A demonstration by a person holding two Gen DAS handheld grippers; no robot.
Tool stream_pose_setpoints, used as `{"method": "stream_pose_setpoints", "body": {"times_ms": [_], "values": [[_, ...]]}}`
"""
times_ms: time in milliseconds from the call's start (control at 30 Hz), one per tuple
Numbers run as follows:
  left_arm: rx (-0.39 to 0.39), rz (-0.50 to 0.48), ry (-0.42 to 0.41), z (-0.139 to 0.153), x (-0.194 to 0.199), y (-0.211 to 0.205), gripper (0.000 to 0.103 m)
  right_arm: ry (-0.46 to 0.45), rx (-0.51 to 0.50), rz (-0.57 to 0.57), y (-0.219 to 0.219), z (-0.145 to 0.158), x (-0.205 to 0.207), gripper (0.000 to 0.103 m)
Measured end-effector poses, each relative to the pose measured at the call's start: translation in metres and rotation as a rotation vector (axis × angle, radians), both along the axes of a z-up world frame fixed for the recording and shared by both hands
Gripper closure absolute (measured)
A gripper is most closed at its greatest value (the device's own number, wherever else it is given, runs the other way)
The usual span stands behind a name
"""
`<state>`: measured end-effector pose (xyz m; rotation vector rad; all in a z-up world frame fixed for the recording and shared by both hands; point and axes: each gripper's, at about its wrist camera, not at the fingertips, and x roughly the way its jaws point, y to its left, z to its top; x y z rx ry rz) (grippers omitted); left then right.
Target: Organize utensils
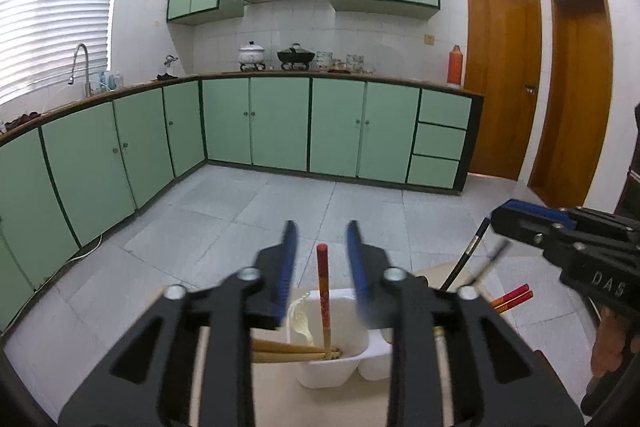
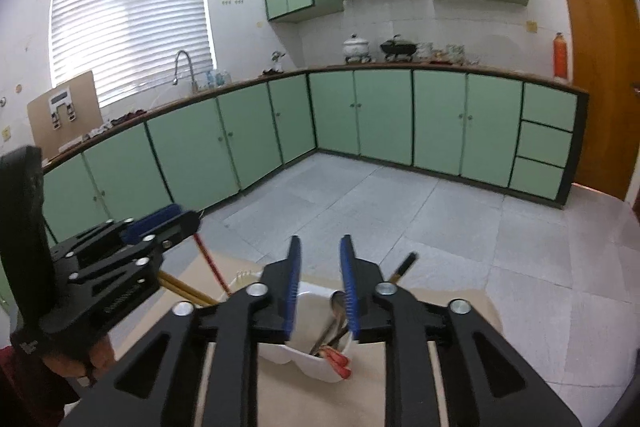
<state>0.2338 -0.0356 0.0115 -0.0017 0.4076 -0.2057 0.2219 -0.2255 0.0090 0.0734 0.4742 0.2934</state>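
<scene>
Both grippers hung over a white divided utensil holder (image 1: 340, 367) that stood on a pale wooden tabletop (image 1: 280, 399) in a kitchen of green cabinets (image 1: 280, 123). The left gripper (image 1: 320, 267) had its blue-padded fingers (image 1: 289, 259) spread apart with nothing between the pads; a red-topped chopstick (image 1: 323, 291) stood upright in the compartment below, framed by the gap but touching neither pad. Its own camera showed what the other could not: several tan wooden chopsticks (image 1: 288, 351) leaning out of that same compartment toward the left, and a cream plastic fork (image 1: 300, 319) at the compartment's left wall. The right gripper (image 2: 320, 279) likewise had its fingers (image 2: 347, 279) parted and empty. From its camera the holder's other compartment (image 2: 320, 367) was in sight, with a metal spoon (image 2: 338, 303), a dark-handled chopstick (image 2: 402, 267) leaning out to the right, and red-ended chopsticks (image 2: 340, 365) lying over the near rim. The left camera caught these from the side, the red-ended pair (image 1: 514, 297) poking out past the gripper's frame and two dark sticks (image 1: 470, 253) slanting up, one too blurred to name with certainty. Each camera also saw the other gripper from outside, the right one (image 1: 560, 235) at the frame's right edge, the left one (image 2: 132, 239) at the left edge. A window with white blinds (image 2: 132, 19) and a faucet (image 2: 184, 67) were plain in the right view.
</scene>
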Motion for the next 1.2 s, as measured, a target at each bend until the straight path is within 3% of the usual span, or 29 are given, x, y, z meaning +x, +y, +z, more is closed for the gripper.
{"method": "stream_pose_setpoints", "body": {"times_ms": [67, 133, 200, 400, 767, 1033, 1200], "values": [[-0.003, 0.008, -0.020, 0.007, -0.007, 0.003, 0.061, -0.014, 0.009, -0.016, -0.006, 0.006, -0.007, 0.074], [-0.002, 0.018, -0.039, 0.013, -0.016, 0.005, 0.049, -0.029, 0.009, -0.035, -0.009, 0.010, -0.015, 0.060], [-0.003, 0.024, -0.052, 0.018, -0.025, 0.005, 0.035, -0.044, 0.008, -0.049, -0.011, 0.014, -0.025, 0.055], [-0.010, 0.027, -0.069, 0.021, -0.060, 0.004, 0.018, -0.080, 0.004, -0.081, -0.015, 0.016, -0.061, 0.037], [-0.021, 0.039, -0.031, 0.013, -0.115, 0.010, 0.008, -0.047, 0.017, -0.090, -0.018, 0.005, -0.112, 0.006], [-0.021, 0.045, -0.016, 0.016, -0.151, 0.016, 0.006, -0.052, -0.026, -0.053, -0.004, 0.004, -0.142, 0.006], [-0.010, 0.049, -0.022, 0.019, -0.168, 0.016, 0.006, -0.059, 0.002, -0.038, 0.001, 0.007, -0.156, 0.006]]}}
